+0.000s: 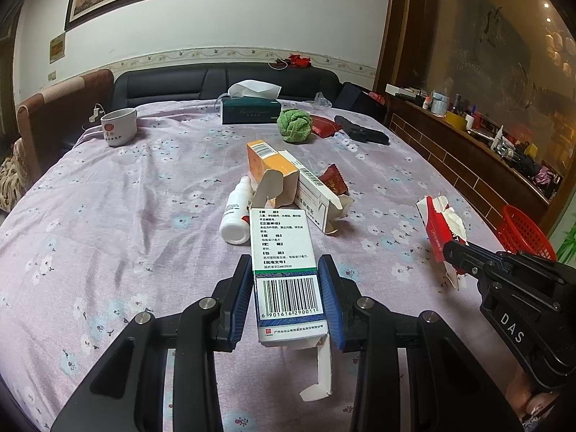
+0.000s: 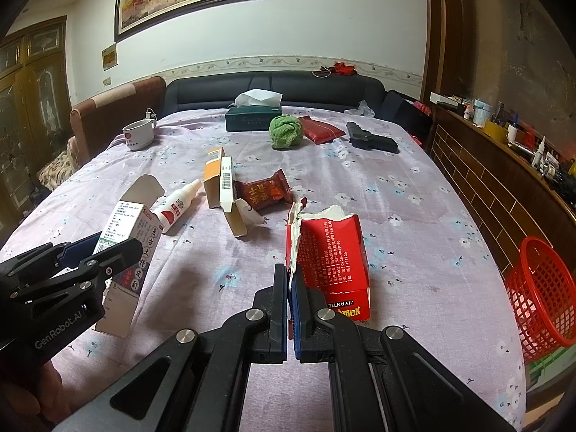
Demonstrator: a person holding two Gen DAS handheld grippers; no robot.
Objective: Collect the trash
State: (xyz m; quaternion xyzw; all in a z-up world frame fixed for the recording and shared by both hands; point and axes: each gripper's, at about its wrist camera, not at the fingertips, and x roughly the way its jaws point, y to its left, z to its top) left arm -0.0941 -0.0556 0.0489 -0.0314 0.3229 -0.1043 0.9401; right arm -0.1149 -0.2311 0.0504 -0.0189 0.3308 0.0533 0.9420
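Note:
My left gripper (image 1: pixel 286 262) is shut on a white medicine box (image 1: pixel 284 237) with a barcode, its blue pads pressing both long sides, held just above the table. In the right wrist view this box (image 2: pixel 126 237) appears at the left. My right gripper (image 2: pixel 289 273) is shut on the torn edge of a red carton (image 2: pixel 334 252), which hangs to its right; the same carton (image 1: pixel 437 226) shows in the left wrist view. On the cloth beyond lie an orange box (image 1: pixel 262 162), a white box (image 1: pixel 313 194), a white bottle (image 1: pixel 235 216) and a dark red snack wrapper (image 2: pixel 264 190).
A red mesh basket (image 2: pixel 540 288) stands off the table's right edge. Farther back are a mug (image 1: pixel 118 127), a green tissue box (image 1: pixel 250 109), a green cloth ball (image 1: pixel 294 126), a red pouch (image 2: pixel 320 129) and a black pistol-shaped object (image 2: pixel 370 138). A sofa runs behind, a wooden sideboard at right.

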